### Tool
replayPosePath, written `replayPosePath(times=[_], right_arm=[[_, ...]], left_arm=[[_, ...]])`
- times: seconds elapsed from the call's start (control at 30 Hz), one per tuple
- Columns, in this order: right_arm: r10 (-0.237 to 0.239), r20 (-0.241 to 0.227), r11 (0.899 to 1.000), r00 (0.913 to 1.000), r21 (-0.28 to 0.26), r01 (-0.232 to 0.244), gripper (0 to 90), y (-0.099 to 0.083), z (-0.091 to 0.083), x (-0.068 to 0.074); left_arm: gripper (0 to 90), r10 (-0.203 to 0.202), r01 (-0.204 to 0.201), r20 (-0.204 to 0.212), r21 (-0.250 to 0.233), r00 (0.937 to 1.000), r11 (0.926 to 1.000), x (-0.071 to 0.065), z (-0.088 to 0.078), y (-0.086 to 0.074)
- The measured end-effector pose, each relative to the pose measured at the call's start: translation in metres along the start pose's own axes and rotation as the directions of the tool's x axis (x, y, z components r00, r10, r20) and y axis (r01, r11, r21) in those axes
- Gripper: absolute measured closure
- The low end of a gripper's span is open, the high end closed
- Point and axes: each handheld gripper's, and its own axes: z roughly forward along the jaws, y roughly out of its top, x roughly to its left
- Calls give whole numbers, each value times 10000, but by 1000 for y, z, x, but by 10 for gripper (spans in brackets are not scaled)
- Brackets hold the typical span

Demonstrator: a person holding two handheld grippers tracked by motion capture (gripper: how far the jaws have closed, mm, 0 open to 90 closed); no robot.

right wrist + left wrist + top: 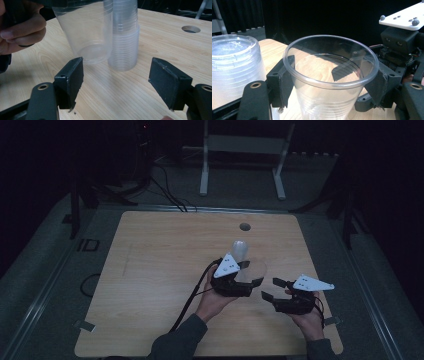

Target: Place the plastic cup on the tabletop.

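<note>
A darkened laboratory or recording studio is indicated. A bare wooden table with a round cable hole is set on grey flooring and is enclosed by black curtains. Black stands and loose cables are placed at the rear left, and a white metal frame is seen behind the table.
</note>
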Motion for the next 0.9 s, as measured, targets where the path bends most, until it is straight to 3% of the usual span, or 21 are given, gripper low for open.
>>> replayPosePath(times=[0.9], right_arm=[[231,183,9996,9996,-159,-229,277,-7,-6,-6]], left_arm=[[298,175,-176,-85,-117,9998,9998,-5,3,-12]])
